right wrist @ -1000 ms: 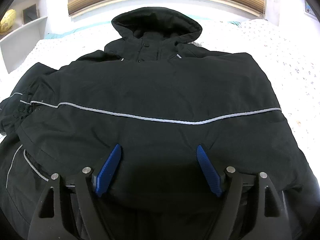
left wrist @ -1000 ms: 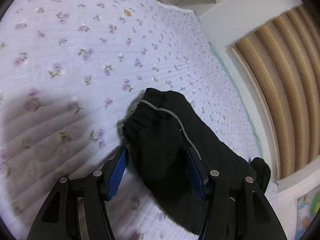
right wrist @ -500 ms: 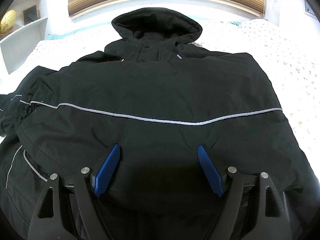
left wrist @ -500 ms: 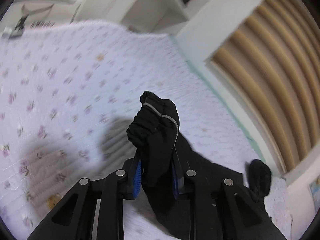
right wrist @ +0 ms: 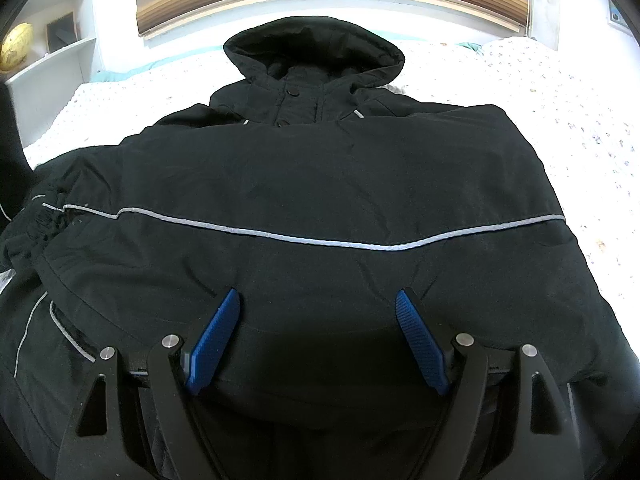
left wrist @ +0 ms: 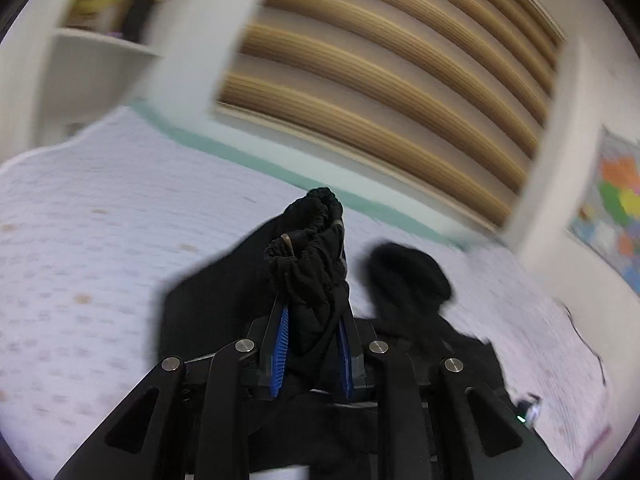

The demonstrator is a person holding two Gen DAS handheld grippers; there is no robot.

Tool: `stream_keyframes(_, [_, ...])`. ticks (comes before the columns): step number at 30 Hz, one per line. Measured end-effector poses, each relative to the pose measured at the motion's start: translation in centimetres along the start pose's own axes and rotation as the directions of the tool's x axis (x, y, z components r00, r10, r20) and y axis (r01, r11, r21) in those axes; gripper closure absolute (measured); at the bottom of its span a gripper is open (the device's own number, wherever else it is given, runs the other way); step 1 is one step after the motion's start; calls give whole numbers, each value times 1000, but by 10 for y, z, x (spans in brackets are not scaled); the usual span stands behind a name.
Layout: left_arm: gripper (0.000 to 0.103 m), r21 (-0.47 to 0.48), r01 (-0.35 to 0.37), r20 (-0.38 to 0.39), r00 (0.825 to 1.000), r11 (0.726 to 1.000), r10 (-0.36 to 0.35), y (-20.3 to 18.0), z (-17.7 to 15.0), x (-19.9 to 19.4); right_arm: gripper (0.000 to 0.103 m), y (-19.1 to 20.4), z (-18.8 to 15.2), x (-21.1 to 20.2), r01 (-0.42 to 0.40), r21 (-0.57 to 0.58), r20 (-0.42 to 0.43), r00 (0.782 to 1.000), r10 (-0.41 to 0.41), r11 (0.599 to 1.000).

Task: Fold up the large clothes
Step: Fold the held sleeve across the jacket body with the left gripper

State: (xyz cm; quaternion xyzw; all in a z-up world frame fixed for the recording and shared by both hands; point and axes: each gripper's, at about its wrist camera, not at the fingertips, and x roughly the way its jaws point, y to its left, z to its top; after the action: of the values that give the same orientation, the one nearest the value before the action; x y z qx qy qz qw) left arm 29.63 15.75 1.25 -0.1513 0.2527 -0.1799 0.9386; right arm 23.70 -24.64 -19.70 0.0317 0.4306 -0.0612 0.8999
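A black hooded jacket (right wrist: pixel 320 184) with thin grey piping lies spread on the bed, hood (right wrist: pixel 316 52) at the far end. My right gripper (right wrist: pixel 318 308) is open and rests low over the jacket's near part, nothing between its blue pads. In the left wrist view, my left gripper (left wrist: pixel 312 320) is shut on the jacket's sleeve cuff (left wrist: pixel 308 248) and holds it lifted above the bed. The cuff bunches up past the fingertips. The hood (left wrist: pixel 408 276) shows to the right of it.
The bed has a white quilt with small purple flowers (left wrist: pixel 100 240). A wooden slatted headboard (left wrist: pixel 380 80) stands behind it. White shelves (right wrist: pixel 52 52) with a yellow ball stand at the left. A coloured map (left wrist: pixel 616 208) hangs at the right.
My left gripper closed on the sleeve cuff, lifted it off the quilt and swung it toward the jacket body and headboard. My right gripper stayed open and still.
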Motion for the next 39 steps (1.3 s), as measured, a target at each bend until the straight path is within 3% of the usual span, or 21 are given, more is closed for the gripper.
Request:
stream_keyframes(3, [82,76,54,-90,995,996,-47,-56,-23,37,20,1,0,0,-3,3,1,1000,3,1000])
stream_keyframes(6, [82,120,99,-193,978,988,-74,-97,-57,75,20,1,-1,-1,-7,7,3,1000,7,1000])
stream_keyframes(9, [82,177,80,-294,955,981,-25,-119,-96,115,20,2,-1,-1,-11,9,4,1000,11,1000])
stream_keyframes(14, [80,174,76,-457,889,982,12,-115,-143,167,19,3,0,-1,-16,12,1,1000,16,1000])
stream_keyframes(16, [74,137,110,-481,876,984,-32,-109,-147,168,19,4,1,-1,-11,9,-10,1000,11,1000])
stream_keyframes(18, [48,26,208,-513,842,978,-166,-102,-141,162,18,5,5,-3,-5,4,-35,999,5,1000])
stream_keyframes(20, [45,-57,252,-509,825,966,-246,-95,-134,153,18,10,12,-9,-36,-6,-72,997,36,999])
stream_keyframes(22, [45,-95,282,-492,820,955,-291,-90,-127,139,18,19,20,-23,-144,7,-78,987,144,990])
stream_keyframes(25, [44,-121,308,-445,833,944,-329,-84,-114,114,18,44,37,-39,-304,26,-86,948,305,952])
stream_keyframes(28, [44,-122,285,-388,868,951,-310,-70,-101,89,18,67,51,-28,-418,89,-127,895,427,904])
stream_keyframes(34, [44,-62,125,-358,923,990,-139,-30,-92,56,21,83,62,34,-501,330,-164,804,572,800])
stream_keyframes(35, [44,-47,86,-345,934,995,-97,-20,-91,51,35,89,64,40,-521,336,-156,791,592,785])
stream_keyframes(36, [44,-41,54,-339,939,998,-65,-16,-91,50,58,95,67,41,-508,316,-170,800,575,801])
stream_keyframes(38, [44,-42,0,-327,945,999,-14,-2,-89,46,73,103,78,33,-496,246,-158,827,539,833])
stream_keyframes(39, [44,-56,-10,-318,948,998,-8,4,-88,44,75,106,82,23,-486,202,-139,845,516,851])
